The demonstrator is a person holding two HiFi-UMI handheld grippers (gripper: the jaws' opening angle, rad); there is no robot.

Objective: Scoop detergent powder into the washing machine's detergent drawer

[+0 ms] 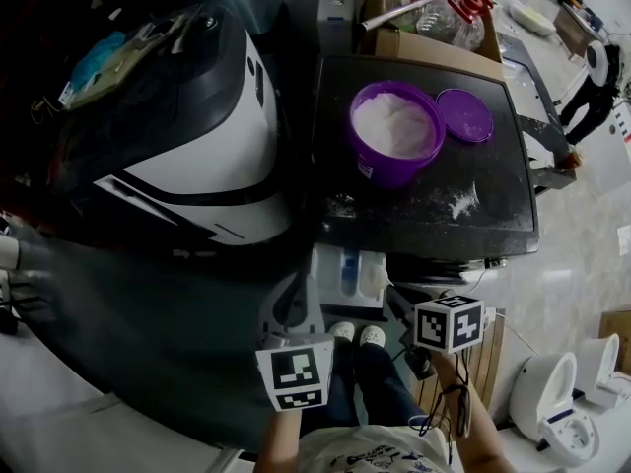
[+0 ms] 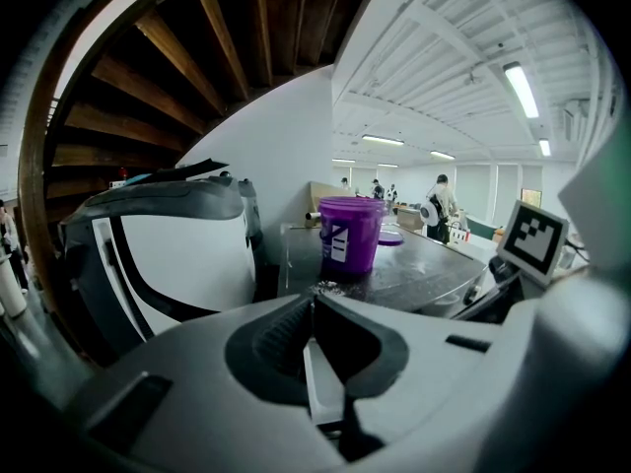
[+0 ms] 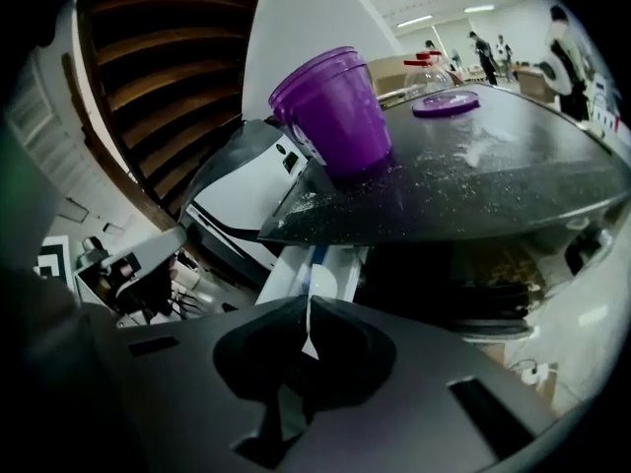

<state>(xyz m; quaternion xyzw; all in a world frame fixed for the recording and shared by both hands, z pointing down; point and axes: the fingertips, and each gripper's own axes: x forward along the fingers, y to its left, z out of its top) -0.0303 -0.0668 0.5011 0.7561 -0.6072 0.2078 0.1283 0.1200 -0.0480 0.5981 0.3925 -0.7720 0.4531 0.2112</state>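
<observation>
A purple tub (image 1: 394, 131) (image 2: 348, 233) (image 3: 333, 111) full of white detergent powder stands uncovered on the black top of the washing machine (image 1: 424, 215). Its purple lid (image 1: 464, 114) (image 3: 446, 103) lies flat just right of it. Spilled powder (image 1: 461, 203) dusts the top. Below the top's front edge the white detergent drawer (image 1: 350, 272) (image 3: 320, 269) is pulled out. My left gripper (image 1: 294, 302) (image 2: 312, 299) hovers just left of the drawer, jaws shut. My right gripper (image 1: 396, 300) (image 3: 308, 302) is just right of the drawer, also shut. I see no scoop in either.
A second white and black machine (image 1: 187, 136) stands close on the left. A cardboard box (image 1: 434, 23) with a plastic jar sits behind the washer. White toilets (image 1: 552, 402) stand on the floor at the right. My shoes (image 1: 357, 335) are under the drawer.
</observation>
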